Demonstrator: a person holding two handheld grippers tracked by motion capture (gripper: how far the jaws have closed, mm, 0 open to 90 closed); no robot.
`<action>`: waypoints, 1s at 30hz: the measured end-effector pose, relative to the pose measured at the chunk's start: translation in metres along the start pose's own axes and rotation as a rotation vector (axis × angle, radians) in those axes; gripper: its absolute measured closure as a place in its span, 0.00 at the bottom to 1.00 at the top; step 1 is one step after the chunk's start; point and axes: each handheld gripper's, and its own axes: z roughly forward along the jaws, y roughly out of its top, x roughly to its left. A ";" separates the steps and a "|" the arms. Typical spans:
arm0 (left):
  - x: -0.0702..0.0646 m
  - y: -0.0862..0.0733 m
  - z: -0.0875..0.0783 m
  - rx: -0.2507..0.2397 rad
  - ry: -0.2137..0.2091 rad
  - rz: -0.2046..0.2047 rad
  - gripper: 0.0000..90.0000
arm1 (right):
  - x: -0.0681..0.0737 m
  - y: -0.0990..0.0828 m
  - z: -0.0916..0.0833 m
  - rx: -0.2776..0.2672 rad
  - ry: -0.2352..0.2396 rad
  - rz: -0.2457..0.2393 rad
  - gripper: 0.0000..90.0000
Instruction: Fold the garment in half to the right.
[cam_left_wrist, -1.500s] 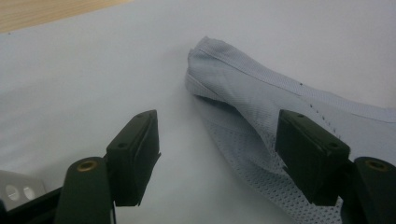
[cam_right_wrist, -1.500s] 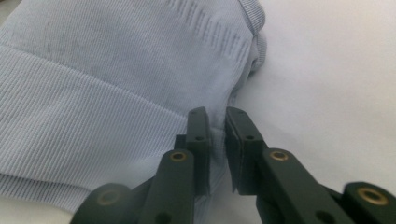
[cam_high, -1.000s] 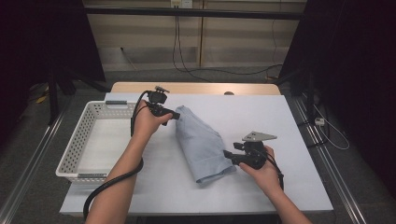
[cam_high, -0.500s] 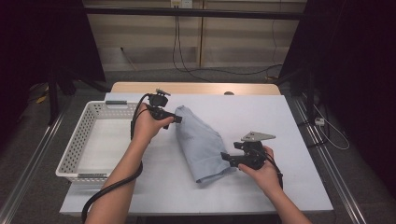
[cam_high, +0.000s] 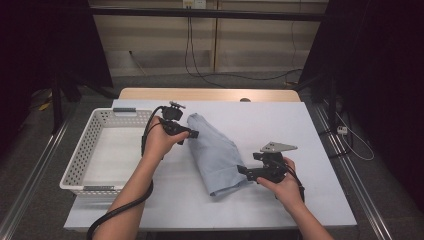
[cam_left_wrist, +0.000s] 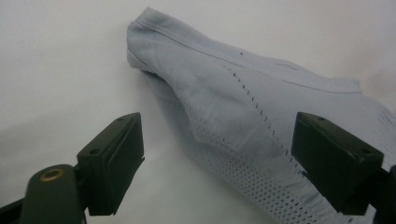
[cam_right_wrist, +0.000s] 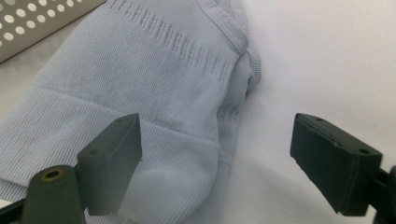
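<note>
A light blue knit garment (cam_high: 215, 152) lies folded in a long strip on the white table (cam_high: 300, 130). My left gripper (cam_high: 194, 134) is at its far left end. Its jaws have just been opening and stand wide apart. In the left gripper view the cloth (cam_left_wrist: 243, 93) lies ahead of and partly between them, and no pad presses on it (cam_left_wrist: 217, 158). My right gripper (cam_high: 241, 170) is at the garment's near right end. Its jaws have also just been opening, and they stand open (cam_right_wrist: 217, 158) over the ribbed hem (cam_right_wrist: 140, 70), with the left pad close to the cloth.
A white perforated basket (cam_high: 82, 150) stands at the table's left side, and its wall (cam_right_wrist: 37, 23) shows beyond the garment in the right gripper view. Bare table spreads to the right of the garment. A black cable trails from the left gripper over the table's near edge.
Both hands stay at the garment's two ends. The left gripper has shifted slightly. The garment lies as before.
</note>
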 end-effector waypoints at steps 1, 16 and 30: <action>0.000 -0.001 0.000 0.003 0.002 -0.001 0.19 | 0.000 0.000 0.000 -0.001 0.001 -0.001 0.18; -0.012 -0.019 0.005 -0.008 -0.028 -0.023 0.16 | 0.002 -0.002 -0.004 -0.008 -0.002 -0.012 0.16; -0.016 -0.028 0.006 -0.001 -0.047 -0.025 0.13 | 0.001 -0.006 -0.010 -0.011 0.001 -0.009 0.14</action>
